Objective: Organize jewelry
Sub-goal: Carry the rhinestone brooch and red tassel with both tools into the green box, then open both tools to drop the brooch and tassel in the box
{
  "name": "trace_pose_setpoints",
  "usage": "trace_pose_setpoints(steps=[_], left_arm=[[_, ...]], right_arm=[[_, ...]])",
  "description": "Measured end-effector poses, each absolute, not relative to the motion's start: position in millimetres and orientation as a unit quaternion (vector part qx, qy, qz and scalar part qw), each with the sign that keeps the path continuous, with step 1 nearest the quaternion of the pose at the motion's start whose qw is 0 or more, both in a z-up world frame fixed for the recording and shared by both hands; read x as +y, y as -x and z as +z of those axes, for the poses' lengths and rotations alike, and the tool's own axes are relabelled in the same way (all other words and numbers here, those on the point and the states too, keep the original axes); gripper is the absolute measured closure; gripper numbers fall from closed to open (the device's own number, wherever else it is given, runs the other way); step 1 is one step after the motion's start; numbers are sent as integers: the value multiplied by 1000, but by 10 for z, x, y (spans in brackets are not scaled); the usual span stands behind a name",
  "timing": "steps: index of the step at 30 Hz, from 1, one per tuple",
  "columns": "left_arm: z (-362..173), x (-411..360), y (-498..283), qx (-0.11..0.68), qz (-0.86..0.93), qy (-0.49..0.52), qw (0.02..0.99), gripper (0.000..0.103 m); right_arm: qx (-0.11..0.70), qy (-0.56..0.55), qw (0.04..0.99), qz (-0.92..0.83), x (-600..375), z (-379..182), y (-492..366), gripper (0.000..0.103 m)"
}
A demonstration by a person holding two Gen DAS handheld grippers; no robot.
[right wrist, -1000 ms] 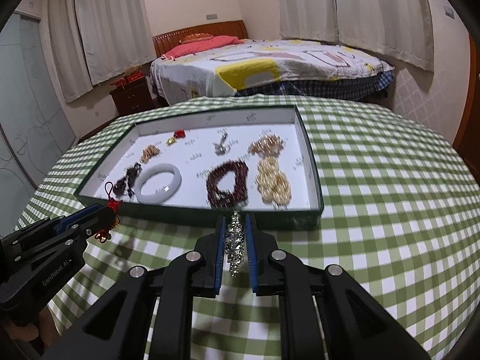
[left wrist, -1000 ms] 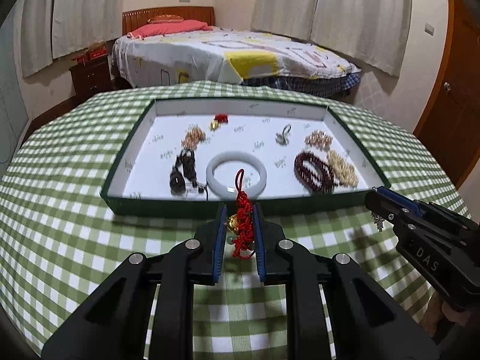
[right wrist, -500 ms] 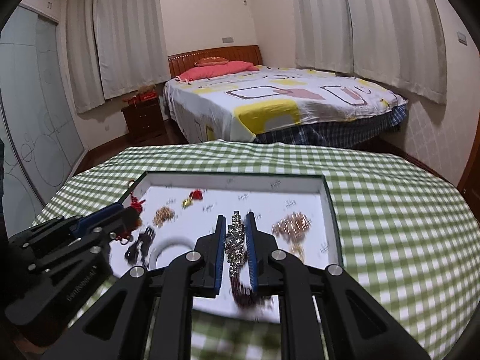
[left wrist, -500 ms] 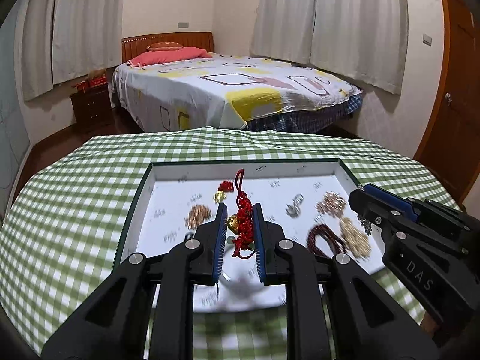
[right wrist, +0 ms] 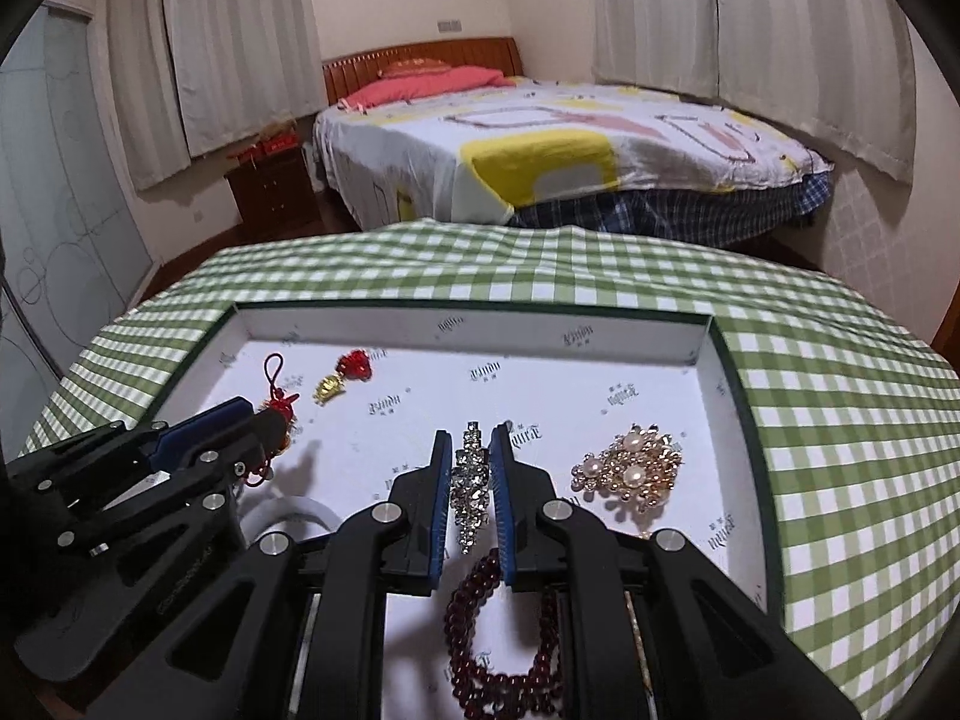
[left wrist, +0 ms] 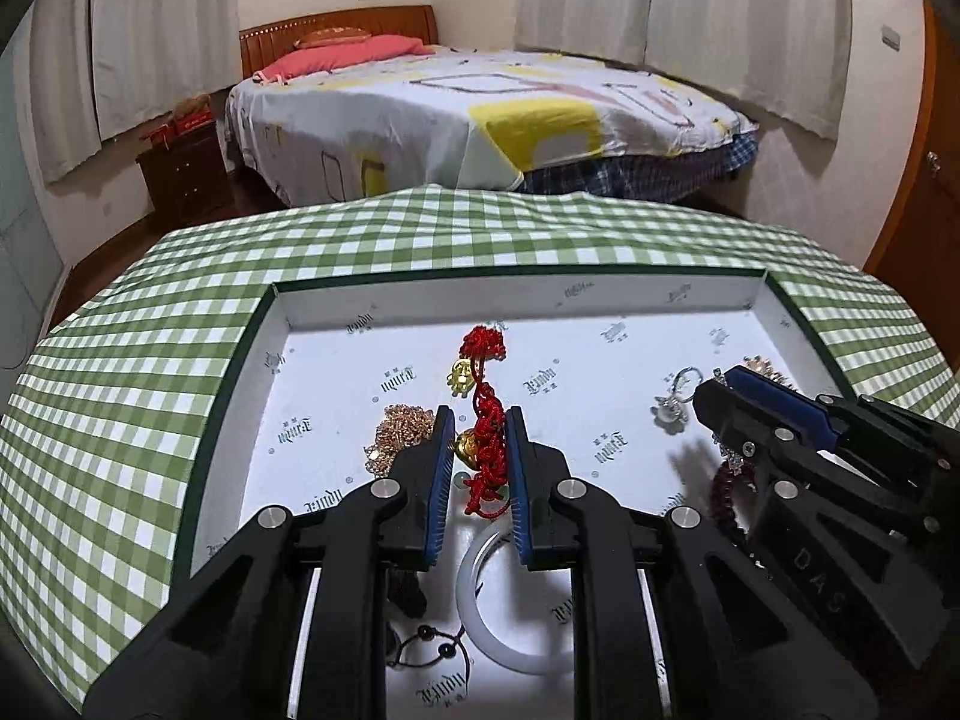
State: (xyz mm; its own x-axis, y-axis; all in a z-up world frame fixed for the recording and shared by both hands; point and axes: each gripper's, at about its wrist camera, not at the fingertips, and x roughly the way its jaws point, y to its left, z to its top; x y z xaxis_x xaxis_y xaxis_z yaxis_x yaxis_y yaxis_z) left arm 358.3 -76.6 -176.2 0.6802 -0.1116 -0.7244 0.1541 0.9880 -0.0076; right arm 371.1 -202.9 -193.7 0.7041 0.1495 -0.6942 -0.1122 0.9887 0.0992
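The counter (left wrist: 150,360) wears a green-and-white checked cloth, and a bed (right wrist: 570,138) stands beyond its far edge. On the counter lies a shallow tray (left wrist: 420,306) with a dark green rim and a white printed floor, and both claws hang over it.

The left claw (left wrist: 478,456) is clamped on a red knotted charm (left wrist: 489,438) with a gold bead, held over the middle of the tray. The right claw (right wrist: 471,480) is clamped on a rhinestone hair clip (right wrist: 471,492), held over the tray's right half.

On the tray floor, toward the near edge, a white bangle (left wrist: 480,612) lies under the left claw, and a dark red bead bracelet (right wrist: 498,636) lies under the right claw. A gold-and-pearl brooch (right wrist: 630,468) sits near the tray's right wall. A gold chain (left wrist: 402,432) lies left of centre, just beside the left claw's fingers. A small red-and-gold charm (right wrist: 345,375) rests toward the far left corner. A silver ring piece (left wrist: 675,399) lies right of centre. A thin black beaded cord (left wrist: 429,648) lies at the near edge, beside the bangle.
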Motion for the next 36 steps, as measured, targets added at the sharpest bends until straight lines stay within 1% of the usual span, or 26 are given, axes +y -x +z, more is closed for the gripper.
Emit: trace_pose_setpoints(steps=[10, 20, 22, 24, 27, 30, 34, 36], left_arm=[[-1886, -804, -3708, 419, -68, -26, 905, 86], [-1910, -779, -3746, 432, -68, -18, 899, 83], [-1906, -785, -3749, 431, -68, -19, 900, 78], [-1898, -790, -3746, 429, -67, -22, 900, 75], [-1892, -794, -3738, 427, -67, -24, 901, 69], [-1883, -781, -3735, 425, -67, -23, 902, 65], [-1865, -767, -3720, 423, -66, -21, 904, 56], [-1853, -738, -3702, 420, -62, -16, 905, 51]], right_arm=[[402, -18, 913, 61, -2036, -2059, -3790, 89], [409, -20, 910, 62, -2034, -2066, -3815, 88], [409, -20, 910, 62, -2037, -2061, -3815, 87], [408, -20, 911, 62, -2040, -2057, -3815, 80], [405, -22, 912, 60, -2049, -2049, -3803, 73], [405, -22, 912, 58, -2060, -2050, -3791, 72], [402, -23, 914, 49, -2098, -2043, -3764, 68], [399, -25, 916, 43, -2131, -2023, -3747, 62]])
